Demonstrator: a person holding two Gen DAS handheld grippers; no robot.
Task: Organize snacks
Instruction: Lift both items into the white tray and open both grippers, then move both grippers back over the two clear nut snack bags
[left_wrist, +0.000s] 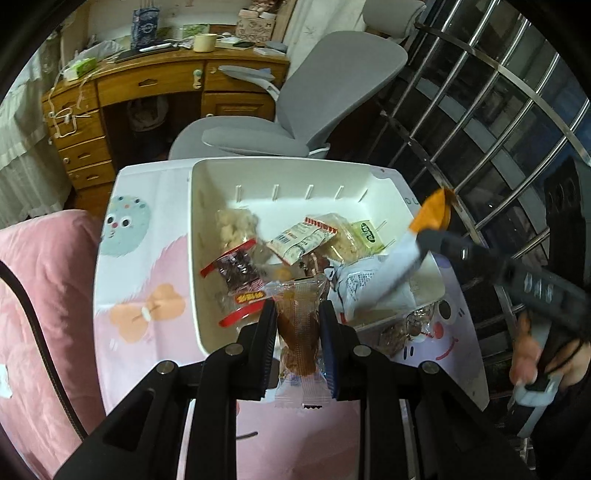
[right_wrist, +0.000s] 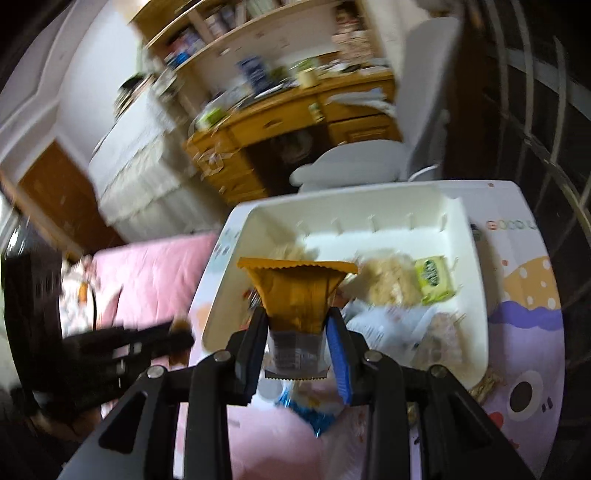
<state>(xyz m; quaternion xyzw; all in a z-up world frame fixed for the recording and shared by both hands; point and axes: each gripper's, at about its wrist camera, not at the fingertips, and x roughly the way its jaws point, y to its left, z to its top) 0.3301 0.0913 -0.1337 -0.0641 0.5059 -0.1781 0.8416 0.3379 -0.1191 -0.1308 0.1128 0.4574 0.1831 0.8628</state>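
My left gripper (left_wrist: 298, 310) is shut on a brown snack in a clear wrapper (left_wrist: 299, 332), held just over the near rim of the white bin (left_wrist: 192, 236). Several snack packs lie in the bin, among them a red-edged pack (left_wrist: 236, 280) and a green-labelled one (left_wrist: 369, 234). My right gripper (right_wrist: 297, 314) is shut on an orange packet (right_wrist: 295, 295) above the bin (right_wrist: 476, 295). From the left wrist view that gripper (left_wrist: 424, 236) and its orange packet (left_wrist: 432, 214) hang over the bin's right side. The left gripper (right_wrist: 181, 334) shows blurred at the left of the right wrist view.
The bin stands on a table with a cartoon cloth (left_wrist: 140, 258). Loose snacks (left_wrist: 402, 332) lie beside the bin, and a blue packet (right_wrist: 314, 413) lies under my right gripper. Pink bedding (left_wrist: 44, 295) is at the left, a grey chair (left_wrist: 295, 110) and a wooden desk (left_wrist: 155, 85) behind, metal window bars (left_wrist: 498, 129) at the right.
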